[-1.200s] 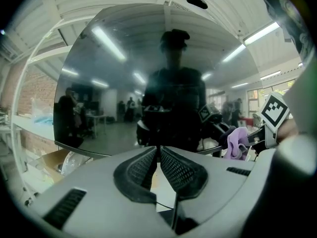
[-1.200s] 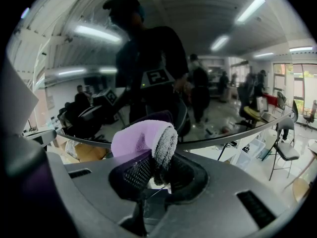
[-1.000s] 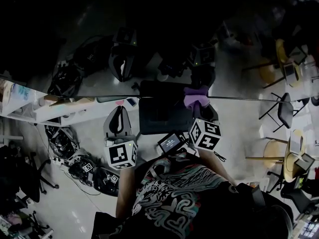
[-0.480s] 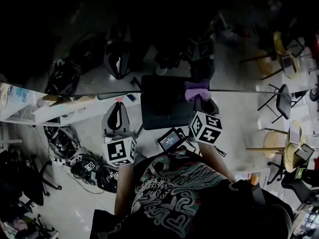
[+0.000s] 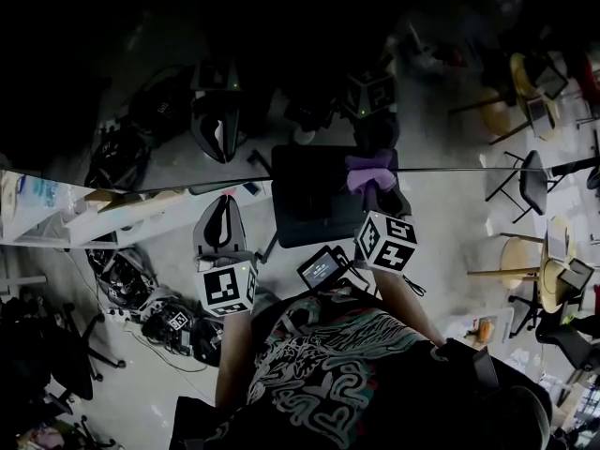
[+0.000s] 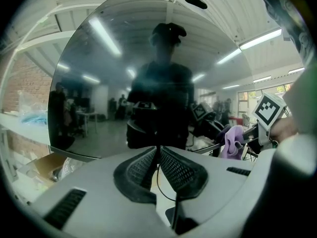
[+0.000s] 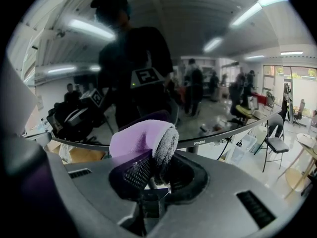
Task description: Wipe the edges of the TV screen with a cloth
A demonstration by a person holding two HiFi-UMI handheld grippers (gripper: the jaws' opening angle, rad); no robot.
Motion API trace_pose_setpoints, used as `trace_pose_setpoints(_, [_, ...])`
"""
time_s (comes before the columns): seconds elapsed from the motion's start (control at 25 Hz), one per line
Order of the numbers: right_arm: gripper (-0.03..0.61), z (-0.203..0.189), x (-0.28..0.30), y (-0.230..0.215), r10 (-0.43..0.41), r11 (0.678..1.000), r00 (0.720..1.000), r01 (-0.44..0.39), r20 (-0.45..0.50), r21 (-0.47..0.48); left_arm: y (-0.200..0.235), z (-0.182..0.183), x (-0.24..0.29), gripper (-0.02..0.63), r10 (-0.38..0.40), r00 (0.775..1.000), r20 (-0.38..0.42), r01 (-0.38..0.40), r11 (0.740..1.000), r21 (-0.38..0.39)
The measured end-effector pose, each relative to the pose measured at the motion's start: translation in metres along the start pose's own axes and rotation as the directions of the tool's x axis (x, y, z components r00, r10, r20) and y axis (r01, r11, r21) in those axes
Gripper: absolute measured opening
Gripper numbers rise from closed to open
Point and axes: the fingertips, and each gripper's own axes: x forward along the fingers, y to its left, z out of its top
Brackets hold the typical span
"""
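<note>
One cloth [image 7: 141,135], pinched in our right hand-held gripper [image 7: 151,165], sat at the lower edge of the TV screen [image 7: 208,83]; left hand-held gripper [image 6: 158,152] closed, empty; sideways sweep next, we judged.

One word reads clearly: "Redmi" [image 7: 199,142], in pale letters on the lower bezel of the TV screen [image 7: 208,73], just right of the purple cloth [image 7: 143,138]; the small lit display [image 5: 321,269] below that screen carries print too small to read.
</note>
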Motion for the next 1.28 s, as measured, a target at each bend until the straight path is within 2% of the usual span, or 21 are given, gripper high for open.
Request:
trace_pose_setpoints(0.4, [0.08,-0.004,0.0,0.038,0.01,1.0,1.0,-0.01,-0.006,0.007,0.026,0.002,-0.005,0.034,-0.027,1.0,0.007,0.027,1.0,0.002])
trace_pose_setpoints(0.96, [0.08,-0.016,0.009,0.106,0.051,0.999,0.999,-0.051,-0.013,0.011,0.082,0.001,-0.027,0.034,0.005,1.0,0.019,-0.005,1.0,0.005])
trace_pose_setpoints(1.28, [0.08,-0.018,0.008,0.132,0.052,0.998,0.999,-0.052,-0.001,0.031,0.102,-0.001,-0.036,0.034,-0.014,1.0,0.02,0.013,1.0,0.012])
